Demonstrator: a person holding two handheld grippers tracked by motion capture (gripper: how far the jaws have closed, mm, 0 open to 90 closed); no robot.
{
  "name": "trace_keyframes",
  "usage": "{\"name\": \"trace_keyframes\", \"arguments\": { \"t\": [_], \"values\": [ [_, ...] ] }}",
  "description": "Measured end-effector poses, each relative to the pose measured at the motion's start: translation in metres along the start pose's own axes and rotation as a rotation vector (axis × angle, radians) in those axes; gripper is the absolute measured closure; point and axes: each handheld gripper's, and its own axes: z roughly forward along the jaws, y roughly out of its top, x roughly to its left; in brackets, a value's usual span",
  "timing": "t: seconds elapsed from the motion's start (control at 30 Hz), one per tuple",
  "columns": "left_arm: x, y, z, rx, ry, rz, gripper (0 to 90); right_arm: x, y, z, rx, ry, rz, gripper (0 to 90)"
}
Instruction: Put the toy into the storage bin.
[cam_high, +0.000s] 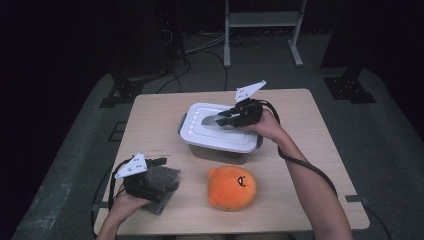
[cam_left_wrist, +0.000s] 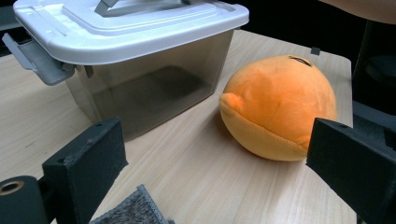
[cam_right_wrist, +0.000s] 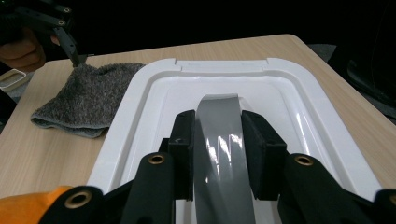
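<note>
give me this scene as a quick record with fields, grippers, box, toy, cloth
right gripper: shut on the grey handle of the white lid
left gripper: open, over the grey cloth, holding nothing
box: translucent dark walls, lid on, side latch sticking outward
plush toy: orange, round, on the table in front of the box, apart from it
cloth: at the table's near left corner, beside the toy
</note>
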Motion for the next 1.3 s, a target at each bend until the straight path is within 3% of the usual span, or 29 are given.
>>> {"name": "trace_keyframes", "arguments": {
  "t": [0.6,0.8,1.07,1.3],
  "values": [
    [0.000,0.000,-0.001,-0.001,0.002,0.002,4.0,0.000,-0.001,-0.001,-0.005,-0.009,0.028,65.6],
    [0.000,0.000,-0.001,-0.001,0.002,0.004,4.0,-0.001,0.002,-0.006,-0.031,-0.011,0.039,65.6],
    [0.000,0.000,-0.001,0.000,0.003,0.006,3.9,0.007,0.012,-0.025,-0.046,-0.028,0.024,65.6],
    [0.000,0.000,-0.001,0.002,0.005,0.005,3.9,0.016,0.015,-0.055,-0.063,-0.054,0.010,65.6]
  ]
}}
